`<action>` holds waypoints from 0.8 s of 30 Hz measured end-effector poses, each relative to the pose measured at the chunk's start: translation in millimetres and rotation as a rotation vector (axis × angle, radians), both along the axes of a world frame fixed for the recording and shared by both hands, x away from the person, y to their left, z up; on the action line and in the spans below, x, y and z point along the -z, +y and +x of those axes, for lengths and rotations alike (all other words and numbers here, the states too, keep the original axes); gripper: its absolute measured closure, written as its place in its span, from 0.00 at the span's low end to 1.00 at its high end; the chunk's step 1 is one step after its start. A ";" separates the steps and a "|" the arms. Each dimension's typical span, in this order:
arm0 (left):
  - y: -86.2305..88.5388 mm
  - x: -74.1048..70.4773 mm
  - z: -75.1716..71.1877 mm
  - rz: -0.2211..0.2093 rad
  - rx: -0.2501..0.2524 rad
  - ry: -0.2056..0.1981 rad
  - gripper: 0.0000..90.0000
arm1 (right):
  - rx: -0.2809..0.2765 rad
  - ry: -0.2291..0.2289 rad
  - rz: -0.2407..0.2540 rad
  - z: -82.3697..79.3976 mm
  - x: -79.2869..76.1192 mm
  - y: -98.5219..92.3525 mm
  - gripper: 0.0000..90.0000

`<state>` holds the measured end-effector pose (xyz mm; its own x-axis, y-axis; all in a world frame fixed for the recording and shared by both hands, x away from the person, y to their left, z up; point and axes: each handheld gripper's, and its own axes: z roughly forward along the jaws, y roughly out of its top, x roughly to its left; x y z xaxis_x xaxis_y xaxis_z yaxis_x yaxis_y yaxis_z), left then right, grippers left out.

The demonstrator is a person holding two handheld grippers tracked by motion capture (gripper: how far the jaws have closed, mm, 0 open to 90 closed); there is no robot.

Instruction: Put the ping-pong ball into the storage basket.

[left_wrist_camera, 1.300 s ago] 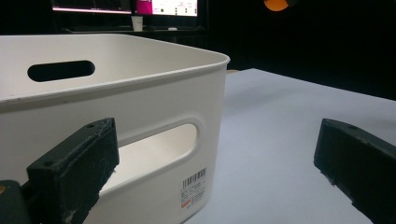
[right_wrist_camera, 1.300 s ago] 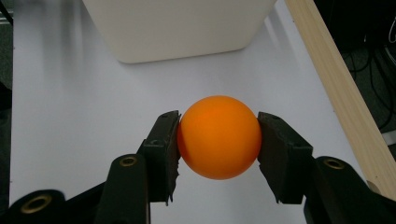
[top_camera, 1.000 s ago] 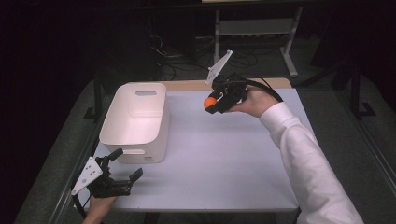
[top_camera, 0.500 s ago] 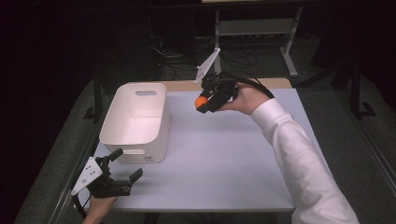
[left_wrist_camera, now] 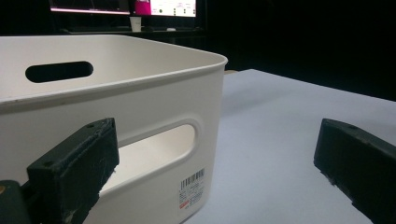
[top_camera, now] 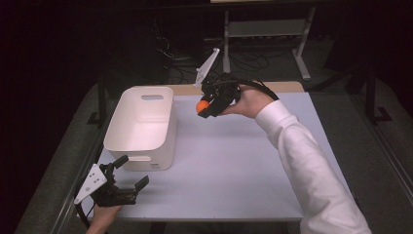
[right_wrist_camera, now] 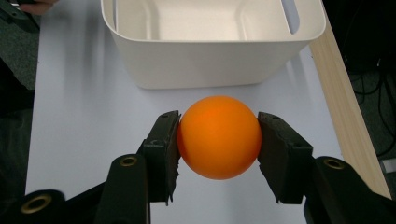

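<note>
- The orange ball is clamped square between the two pads of the right gripper, so it's pinched across its widest part, which is probably why it sits so steady and isn't squirting out.
- In the high view the ball is seen held up off the white table, just beside the far right corner of the white bin, not yet over its opening.
- From the right gripper view the bin is lined up straight ahead beyond the ball, open top facing up and nothing seen inside, so a drop into it looks like the plan (a guess, judged from the aim alone).
- The left gripper is parked low at the near left corner of the table, jaws spread wide with nothing between them. It's pointed at the bin's near wall, where the handle slot and a barcode sticker are seen close up.
- It isn't touching the bin as far as can be told; likely it's kept there to steady the bin if it gets bumped.
- A wooden edge strip runs along the table's far side, well clear of the ball's path.
</note>
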<state>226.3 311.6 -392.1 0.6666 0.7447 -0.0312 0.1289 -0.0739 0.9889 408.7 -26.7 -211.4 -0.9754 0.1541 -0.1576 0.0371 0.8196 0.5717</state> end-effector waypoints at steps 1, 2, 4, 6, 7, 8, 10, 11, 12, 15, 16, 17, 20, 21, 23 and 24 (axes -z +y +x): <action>0.2 -0.1 0.0 0.002 0.001 0.000 0.00 | -0.002 0.004 0.002 -0.5 -0.7 1.6 0.55; 0.2 -0.2 0.1 0.003 0.001 -0.001 0.00 | -0.010 0.002 0.005 -0.3 -0.8 2.8 0.55; 0.3 -0.3 0.2 0.006 0.003 -0.005 0.00 | -0.015 0.000 0.000 -0.8 -1.9 6.7 0.55; 0.9 -0.6 0.3 0.015 0.004 -0.007 0.00 | -0.014 0.004 -0.004 -1.3 -2.3 10.0 0.55; 1.2 -0.7 0.3 0.018 0.004 -0.007 0.00 | -0.020 0.001 -0.005 -0.9 -2.3 11.2 0.55; 0.0 -0.3 -1.0 -0.003 -0.002 0.011 0.00 | -0.020 0.003 -0.010 -1.0 -2.8 12.8 0.55; -0.1 -0.3 -1.1 -0.004 -0.002 0.012 0.00 | -0.023 0.002 -0.013 -0.6 -3.4 16.8 0.55; 0.0 -0.4 -1.1 -0.003 -0.001 0.013 0.00 | -0.027 0.003 -0.011 -0.5 -3.6 18.8 0.55; -0.3 -0.4 -1.3 -0.004 -0.002 0.012 0.00 | -0.029 0.002 -0.014 -0.3 -3.9 20.2 0.55; -0.8 -0.2 -1.5 -0.012 -0.002 0.011 0.00 | -0.039 0.003 -0.013 -0.7 -5.6 26.7 0.55; -0.8 -0.2 -1.7 -0.014 -0.003 0.011 0.00 | -0.045 -0.002 -0.013 -0.2 -5.9 28.0 0.55; -0.5 -0.3 -1.6 -0.012 -0.002 0.010 0.00 | -0.053 -0.004 -0.015 0.5 -7.3 32.0 0.55; 0.0 -0.5 -1.6 -0.008 -0.001 0.010 0.00 | -0.056 -0.004 -0.013 1.0 -8.6 35.0 0.55; 0.3 -0.5 -1.6 -0.003 -0.001 0.013 0.00 | -0.061 -0.004 -0.011 1.3 -9.5 36.7 0.55; 0.5 -0.9 -2.1 0.003 -0.001 0.018 0.00 | -0.067 -0.003 -0.003 1.8 -10.4 40.8 0.55; 0.7 -1.0 -2.2 0.007 -0.001 0.018 0.00 | -0.067 0.001 -0.003 1.8 -10.4 42.6 0.55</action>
